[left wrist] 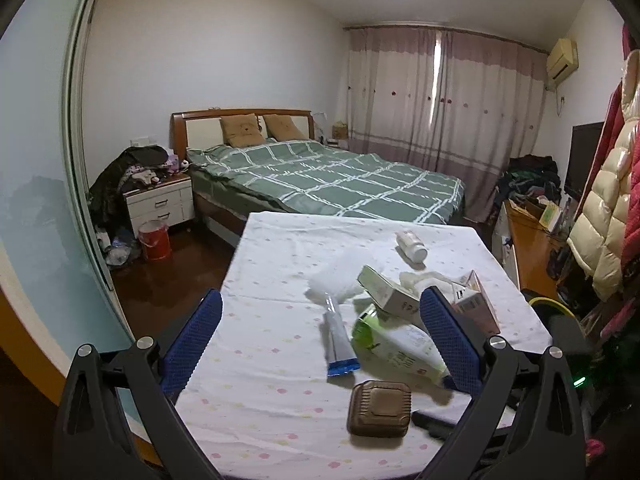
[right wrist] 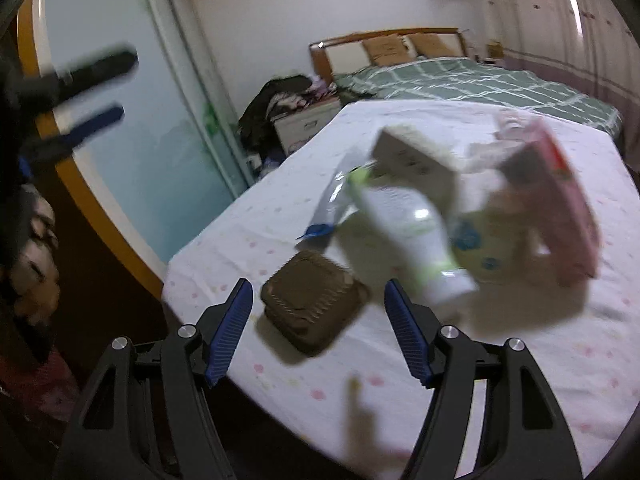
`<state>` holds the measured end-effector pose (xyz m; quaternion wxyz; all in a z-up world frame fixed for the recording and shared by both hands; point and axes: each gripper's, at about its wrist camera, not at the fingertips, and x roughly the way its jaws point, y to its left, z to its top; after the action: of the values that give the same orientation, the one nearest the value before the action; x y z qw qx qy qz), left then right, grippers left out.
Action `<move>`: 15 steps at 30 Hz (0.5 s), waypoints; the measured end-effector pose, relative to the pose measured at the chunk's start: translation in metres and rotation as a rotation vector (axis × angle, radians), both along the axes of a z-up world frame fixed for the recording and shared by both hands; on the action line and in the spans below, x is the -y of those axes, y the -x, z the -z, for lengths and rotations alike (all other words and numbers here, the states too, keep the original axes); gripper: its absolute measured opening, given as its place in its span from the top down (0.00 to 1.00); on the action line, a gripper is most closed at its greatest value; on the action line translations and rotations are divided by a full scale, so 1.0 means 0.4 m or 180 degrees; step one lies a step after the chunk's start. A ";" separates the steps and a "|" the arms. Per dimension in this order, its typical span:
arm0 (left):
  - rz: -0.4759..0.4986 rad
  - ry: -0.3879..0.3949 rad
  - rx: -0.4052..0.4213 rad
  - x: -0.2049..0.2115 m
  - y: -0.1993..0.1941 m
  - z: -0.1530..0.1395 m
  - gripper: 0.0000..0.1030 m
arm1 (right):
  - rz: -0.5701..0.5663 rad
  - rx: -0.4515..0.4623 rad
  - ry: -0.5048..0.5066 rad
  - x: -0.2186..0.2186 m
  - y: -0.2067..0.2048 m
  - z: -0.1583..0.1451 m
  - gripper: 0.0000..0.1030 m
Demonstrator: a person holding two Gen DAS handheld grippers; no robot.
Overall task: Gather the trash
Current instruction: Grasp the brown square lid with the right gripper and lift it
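Trash lies on a table under a white dotted cloth [left wrist: 256,360]. A brown square box [left wrist: 380,408] sits near the front edge; it shows in the right wrist view [right wrist: 312,300] too. Behind it lie a white-green tube [left wrist: 400,344], a clear tube with a blue end [left wrist: 338,344], a white carton [left wrist: 388,292], a pink-white carton [left wrist: 476,304], a white bottle [left wrist: 412,246] and crumpled plastic [left wrist: 336,276]. My left gripper [left wrist: 320,332] is open and empty above the pile. My right gripper [right wrist: 318,320] is open and empty, its jaws on either side of the brown box and just short of it.
A bed with a green checked cover [left wrist: 328,176] stands behind the table. A white nightstand [left wrist: 160,200] and a red bucket [left wrist: 154,238] are at the left. A wooden desk [left wrist: 532,248] and hanging coats [left wrist: 608,216] are at the right. The right wrist view is blurred.
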<state>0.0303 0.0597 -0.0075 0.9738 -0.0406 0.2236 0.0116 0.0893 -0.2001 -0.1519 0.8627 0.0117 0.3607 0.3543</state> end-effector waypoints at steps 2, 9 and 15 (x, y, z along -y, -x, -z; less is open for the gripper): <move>-0.0023 0.0006 0.0008 -0.012 0.008 -0.003 0.05 | -0.0052 -0.0016 0.0048 -0.035 -0.006 0.015 0.37; -0.0051 0.0035 0.0004 -0.036 0.014 0.006 0.05 | 0.0013 0.0064 0.0295 -0.097 -0.044 0.058 0.28; -0.0040 0.0084 -0.0053 -0.045 0.000 0.026 0.05 | 0.0026 0.0059 0.0457 -0.123 -0.061 0.087 0.26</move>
<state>0.0304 0.0778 -0.0178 0.9712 -0.0547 0.2316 0.0151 0.1136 -0.1508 -0.1866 0.8660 -0.0521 0.3772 0.3241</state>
